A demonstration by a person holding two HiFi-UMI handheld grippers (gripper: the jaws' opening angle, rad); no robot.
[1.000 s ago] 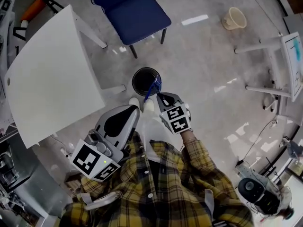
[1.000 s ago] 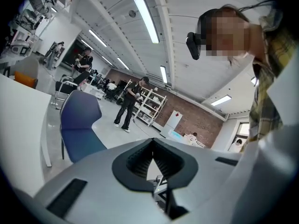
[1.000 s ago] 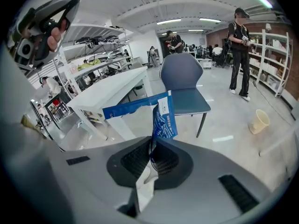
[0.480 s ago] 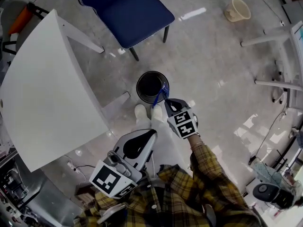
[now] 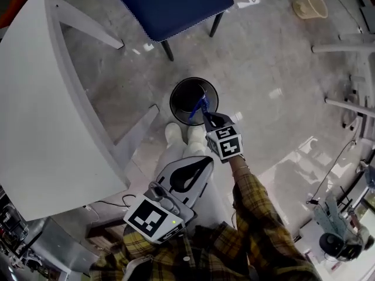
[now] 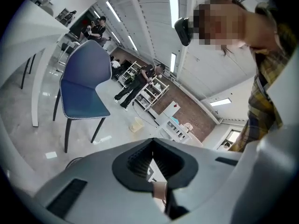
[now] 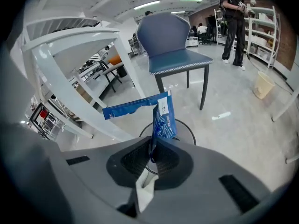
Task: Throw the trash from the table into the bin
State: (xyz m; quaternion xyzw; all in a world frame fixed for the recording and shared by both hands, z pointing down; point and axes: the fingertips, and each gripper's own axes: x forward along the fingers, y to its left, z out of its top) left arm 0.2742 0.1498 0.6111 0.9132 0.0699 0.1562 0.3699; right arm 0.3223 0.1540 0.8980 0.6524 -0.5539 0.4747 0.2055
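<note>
Grey floor beside the white surface (image 5: 41, 133) carried the black bin (image 5: 183, 93); right tongs (image 5: 206, 116) pinched the blue wrapper (image 5: 198, 105) above its mouth, presumably so release would drop it in; left tongs (image 5: 196, 171) pressed together, empty.

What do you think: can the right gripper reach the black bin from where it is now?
Probably yes. The right gripper, shut on the blue wrapper, hangs just at the rim of the black bin, with nothing between them; the chair and the table stand off to the side.
</note>
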